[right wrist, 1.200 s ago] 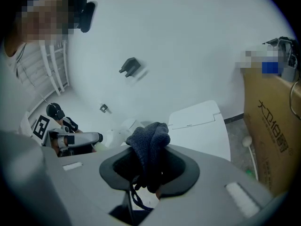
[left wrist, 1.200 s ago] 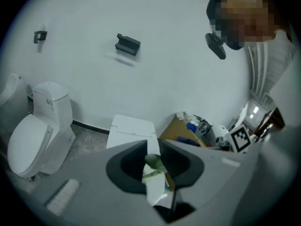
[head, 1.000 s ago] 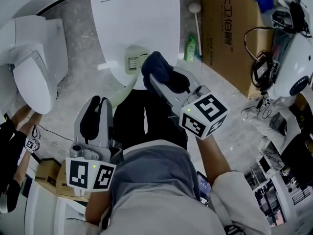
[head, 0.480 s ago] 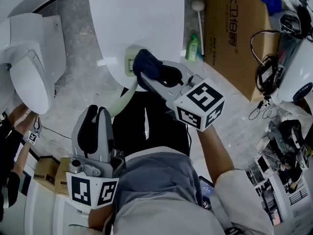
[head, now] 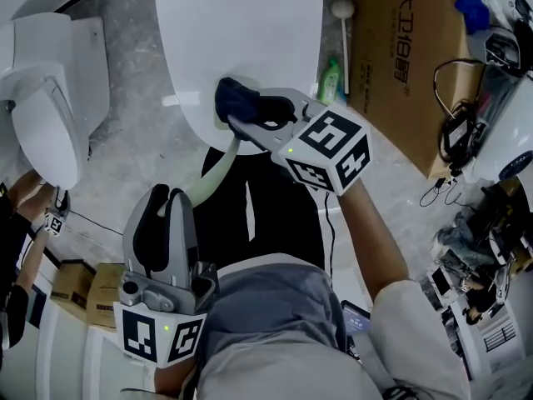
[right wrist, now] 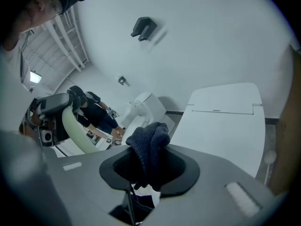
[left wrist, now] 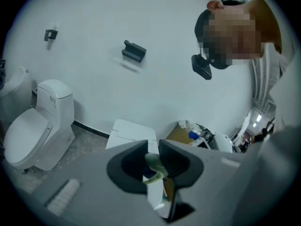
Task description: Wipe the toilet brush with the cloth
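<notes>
The pale green toilet brush handle [head: 213,173] runs from my left gripper [head: 169,197] up toward the cloth; the jaws are shut on it, and it shows between them in the left gripper view as the brush handle [left wrist: 154,166]. My right gripper [head: 252,117] is shut on a dark blue cloth [head: 235,98], which lies over the brush's head and hides it. In the right gripper view the cloth [right wrist: 149,145] bulges out of the right gripper [right wrist: 149,169], and the curved green handle [right wrist: 75,132] is at the left.
A large white toilet [head: 241,32] lies just behind the cloth. A second toilet [head: 50,98] stands at the left, near another person's hand [head: 32,192]. A green bottle [head: 331,80], a white-headed stick [head: 341,13] and a cardboard box [head: 404,57] are at the right.
My right gripper has carried the cloth left and over the brush's head, which was in sight one second ago. The left gripper has sunk slightly toward the person.
</notes>
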